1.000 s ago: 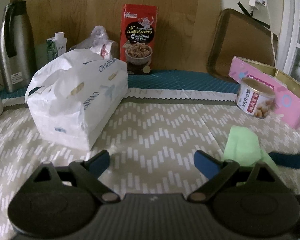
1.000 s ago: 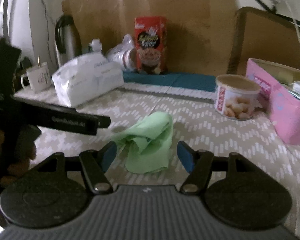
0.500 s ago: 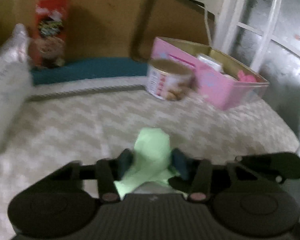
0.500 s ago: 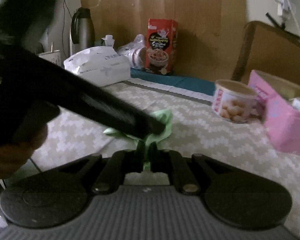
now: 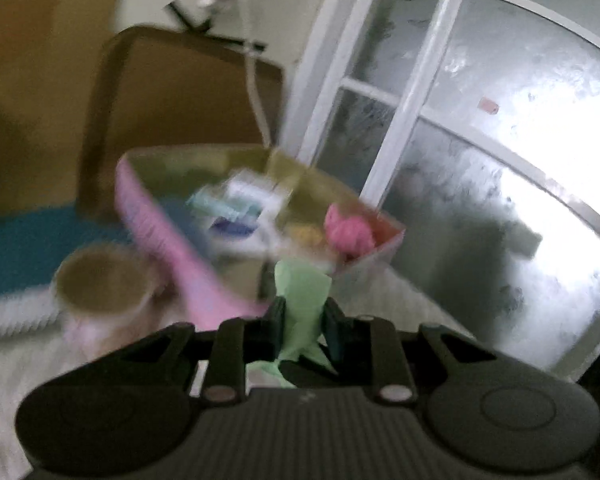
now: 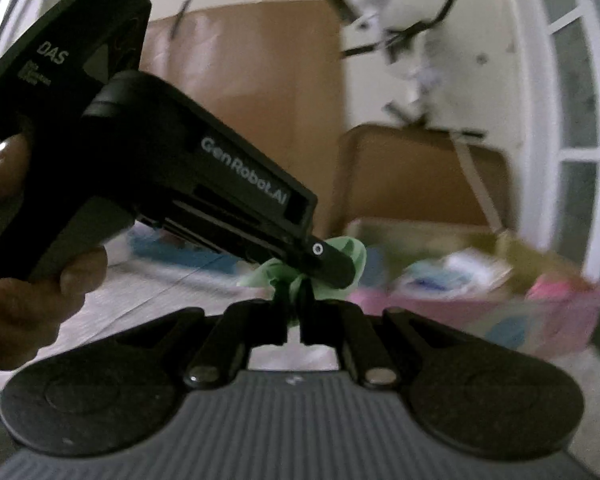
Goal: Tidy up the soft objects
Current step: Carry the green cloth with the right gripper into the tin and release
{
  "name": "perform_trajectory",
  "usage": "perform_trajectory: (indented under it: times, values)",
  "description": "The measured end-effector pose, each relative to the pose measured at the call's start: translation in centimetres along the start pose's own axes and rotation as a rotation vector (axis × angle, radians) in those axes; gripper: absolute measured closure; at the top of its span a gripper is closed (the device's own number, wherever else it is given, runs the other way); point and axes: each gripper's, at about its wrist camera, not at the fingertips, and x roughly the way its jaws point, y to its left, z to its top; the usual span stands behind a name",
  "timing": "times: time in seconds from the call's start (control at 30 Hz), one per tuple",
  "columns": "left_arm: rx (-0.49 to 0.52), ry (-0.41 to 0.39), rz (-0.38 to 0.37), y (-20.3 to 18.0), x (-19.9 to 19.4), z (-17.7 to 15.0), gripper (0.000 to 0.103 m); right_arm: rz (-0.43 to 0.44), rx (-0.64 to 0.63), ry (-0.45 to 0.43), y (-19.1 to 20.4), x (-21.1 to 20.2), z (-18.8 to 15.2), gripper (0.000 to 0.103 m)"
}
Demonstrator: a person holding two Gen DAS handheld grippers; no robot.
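Both clamped on the green cloth (image 5: 303,300): left claw (image 5: 304,322) pinching one fold, right claw (image 6: 291,300) nipped tight on another; cloth slung between them, up off the desk (image 5: 16,364), just short of the pink box (image 5: 188,264); best to keep both grips firm, carry level over the rim, lower inside beside the pink bundle (image 5: 348,236), then release together.
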Motion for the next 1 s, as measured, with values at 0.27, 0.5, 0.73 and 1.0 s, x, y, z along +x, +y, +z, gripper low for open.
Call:
perform_trajectory:
  times: [0.27,0.5,0.73,1.0]
  values:
    - [0.027,-0.014,0.215,-0.1,8.6,3.9,0.024,-0.116,0.064,0.025,-8.1,5.9,1.5,0.054]
    - [0.041,-0.024,0.291,0.3,8.3,3.8,0.021,-0.192,0.166,0.017,-11.4,6.8,0.6,0.045]
    - [0.118,-0.021,0.369,-2.6,5.1,1.9,0.012,-0.207,0.254,-0.051,-10.9,1.9,-0.4,0.042]
    - [0.126,-0.025,0.418,-4.3,-0.9,-2.9,0.000,-0.181,0.384,0.006,-9.1,-2.2,-1.7,0.023]
